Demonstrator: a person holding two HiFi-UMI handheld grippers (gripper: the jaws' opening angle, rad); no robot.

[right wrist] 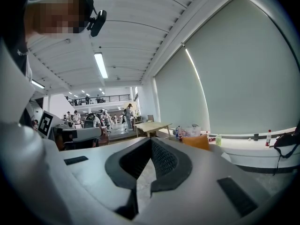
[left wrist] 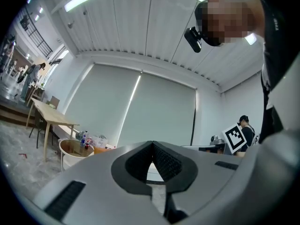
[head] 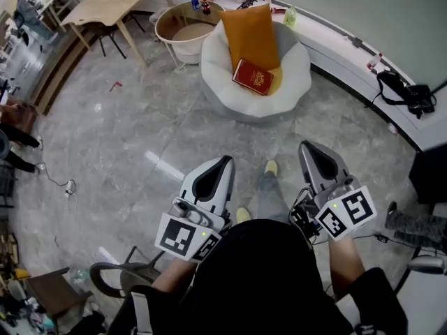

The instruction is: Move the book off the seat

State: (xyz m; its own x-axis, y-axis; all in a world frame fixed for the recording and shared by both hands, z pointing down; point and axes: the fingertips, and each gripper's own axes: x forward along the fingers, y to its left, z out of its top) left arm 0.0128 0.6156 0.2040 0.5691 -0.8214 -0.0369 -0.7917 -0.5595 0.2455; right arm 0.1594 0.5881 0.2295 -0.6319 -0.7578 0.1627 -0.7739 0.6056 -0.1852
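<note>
We're at the approach step, nothing grabbed yet. Red book (head: 253, 76) lies on the white seat (head: 230, 100) against the orange cushion (head: 249, 33), well ahead of us. Left gripper (head: 222, 160) & right gripper (head: 307, 147): fingers (left wrist: 168, 162) clenched, empty. Next, probably: we close in, open up, take the book's edge.

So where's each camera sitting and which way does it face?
Head view: head-mounted, looking steeply down at seat and book; left tongs, right tongs show.
Left gripper view: rides left tongs, level toward the blind; shut tips show.
Right gripper view: rides right tongs, toward wooden table; shut tips show.
Shared: orange cushion, head and right gripper views.
</note>
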